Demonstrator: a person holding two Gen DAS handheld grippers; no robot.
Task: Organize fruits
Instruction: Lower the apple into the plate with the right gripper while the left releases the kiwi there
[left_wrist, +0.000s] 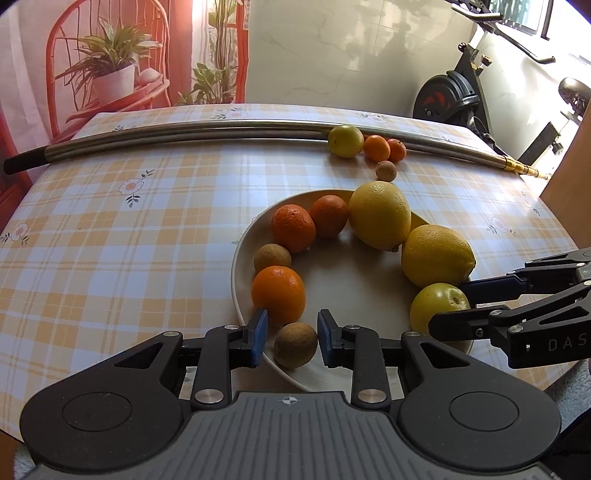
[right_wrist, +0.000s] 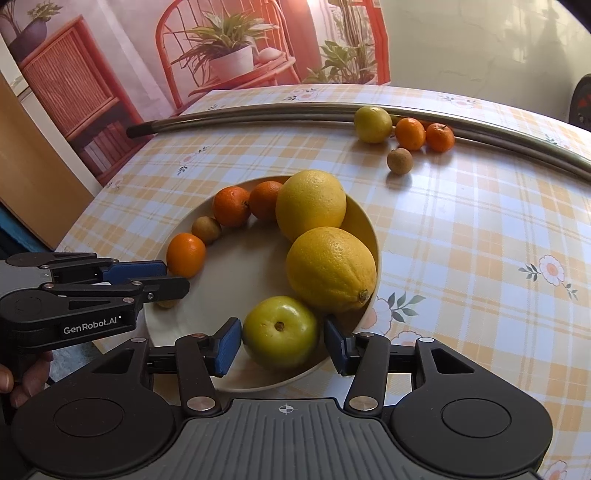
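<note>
Fruits: eight on the cream plate (left_wrist: 236, 266), four loose on the checked tablecloth (left_wrist: 110, 236).
Plate, left arc: three oranges (left_wrist: 293, 227) with a small brown one between two of them, all along the rim.
Plate, right arc: two big yellow citrus (right_wrist: 330, 267) touching each other, the green-yellow fruit (right_wrist: 280, 332) just in front of them.
Brown fruit (left_wrist: 295, 345): at the near rim of the plate, just beside the nearest orange.
Left gripper (left_wrist: 291, 332): tilted down over the near rim, blue pads clenched on the sides of the brown fruit.
Right gripper (right_wrist: 283, 341): tilted down over the plate's near right edge, jaws released, one pad at the green-yellow fruit's side, the other just off it.
Green-yellow fruit: resting in the plate, stem end facing the right wrist camera.
Loose group: one yellow-green citrus (right_wrist: 373, 123) and two small oranges (right_wrist: 410, 133) against the metal pole (left_wrist: 184, 134) at the far edge, a small brown fruit (right_wrist: 399, 160) just in front.
Hand (right_wrist: 26, 380): fingers wrapped on the left gripper's handle, low at the left of the right wrist view.
</note>
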